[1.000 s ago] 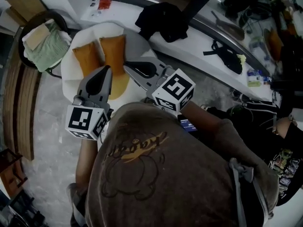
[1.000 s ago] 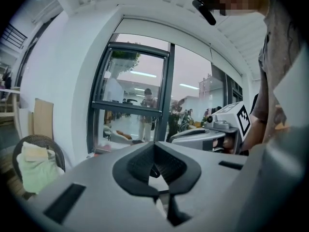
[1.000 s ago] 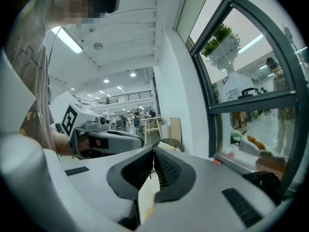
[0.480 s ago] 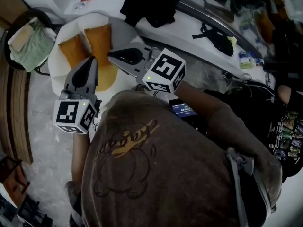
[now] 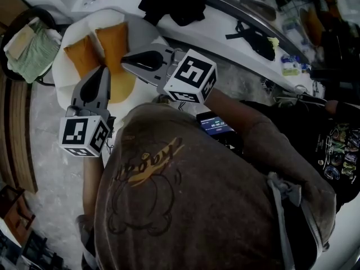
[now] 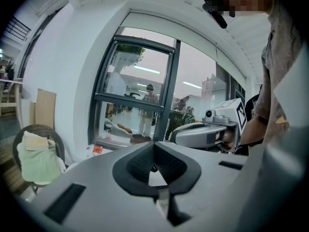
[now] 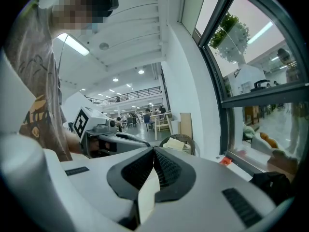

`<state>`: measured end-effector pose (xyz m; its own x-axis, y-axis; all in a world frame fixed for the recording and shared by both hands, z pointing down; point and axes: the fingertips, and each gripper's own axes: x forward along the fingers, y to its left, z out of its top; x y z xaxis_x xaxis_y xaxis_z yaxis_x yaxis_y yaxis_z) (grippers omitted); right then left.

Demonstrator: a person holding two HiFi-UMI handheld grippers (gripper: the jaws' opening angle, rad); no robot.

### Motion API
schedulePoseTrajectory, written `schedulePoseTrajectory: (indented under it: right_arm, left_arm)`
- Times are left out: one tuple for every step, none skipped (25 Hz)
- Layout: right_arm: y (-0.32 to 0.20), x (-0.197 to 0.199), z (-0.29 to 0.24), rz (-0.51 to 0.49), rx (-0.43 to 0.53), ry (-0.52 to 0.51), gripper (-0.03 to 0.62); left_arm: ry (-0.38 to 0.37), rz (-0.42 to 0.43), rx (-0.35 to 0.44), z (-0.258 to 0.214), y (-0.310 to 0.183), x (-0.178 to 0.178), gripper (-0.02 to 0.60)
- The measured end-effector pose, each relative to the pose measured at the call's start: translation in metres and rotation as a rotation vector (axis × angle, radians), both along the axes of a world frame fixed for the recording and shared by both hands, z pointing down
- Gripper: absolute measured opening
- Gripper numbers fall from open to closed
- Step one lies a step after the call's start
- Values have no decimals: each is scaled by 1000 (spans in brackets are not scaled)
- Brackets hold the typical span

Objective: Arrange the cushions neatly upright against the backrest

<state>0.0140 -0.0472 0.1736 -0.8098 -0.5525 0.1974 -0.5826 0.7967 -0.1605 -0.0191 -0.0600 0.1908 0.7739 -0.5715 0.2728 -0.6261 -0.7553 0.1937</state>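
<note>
Two orange cushions (image 5: 112, 43) lean on the backrest of a white chair (image 5: 143, 34), just beyond the left gripper (image 5: 103, 70) and right gripper (image 5: 125, 61), both clamped shut and empty; soft, light, probably best pinched at a top corner

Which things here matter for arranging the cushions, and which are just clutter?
Job:
- taller orange cushion
- smaller orange cushion
- white chair
- left tongs, shut, empty
- right tongs, shut, empty

Lying about:
- green cloth on the wicker chair
- black garment
- black strap
</note>
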Motion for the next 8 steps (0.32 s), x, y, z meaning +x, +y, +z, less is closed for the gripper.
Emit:
schedulePoseTrajectory:
  right_arm:
    - [0,0,0,-3,0,2,20]
    - [0,1,0,-7,0,5,20]
    - [0,1,0,-10,0,10,20]
    - [0,1,0,-13,0,14,20]
    - [0,1,1,-15,-1,17,20]
    - [-1,1,1,-16,-2,19,20]
    - [-1,1,1,-18,-3,20,20]
    - [-2,0,1,-19,-4,22,20]
  left_arm:
    - [-2,-2,-2,1,0,-1,5]
    - [-4,-2,-3,1,0,-1,5]
    - [-6,-2,-4,2,1,-1,5]
    - [-8,-1,-4,2,1,-2,5]
    - [-11,1,-3,2,2,-2,5]
    - [-14,3,-2,3,3,-3,5]
    - [-17,5,-2,4,3,-4,5]
    - [-20,6,-2,4,3,-4,5]
